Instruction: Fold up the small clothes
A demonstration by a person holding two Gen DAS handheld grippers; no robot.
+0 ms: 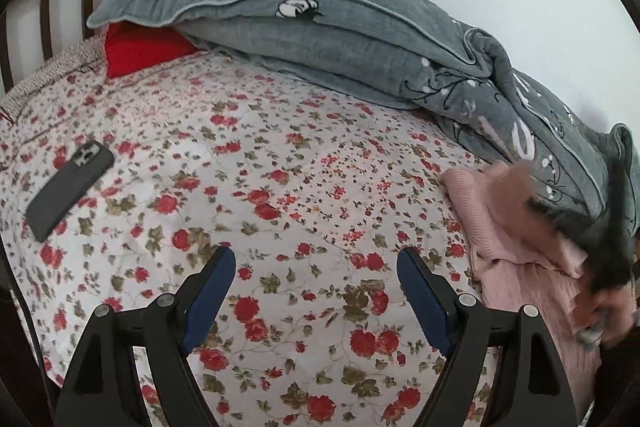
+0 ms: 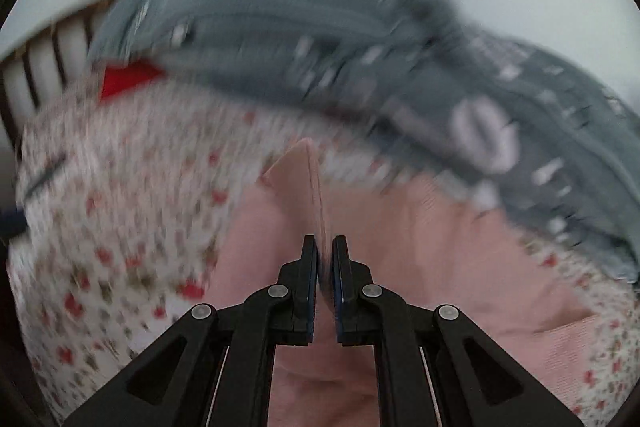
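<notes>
The left gripper [image 1: 316, 259] hangs with jaws wide and nothing between them over the flowered sheet [image 1: 280, 187]. The right gripper [image 2: 325, 247] pinches a thin edge of the pink garment [image 2: 420, 247], which lies on the sheet's right side against the grey quilt [image 1: 320, 27]. 1 phone [image 1: 70, 187] lies far left.
</notes>
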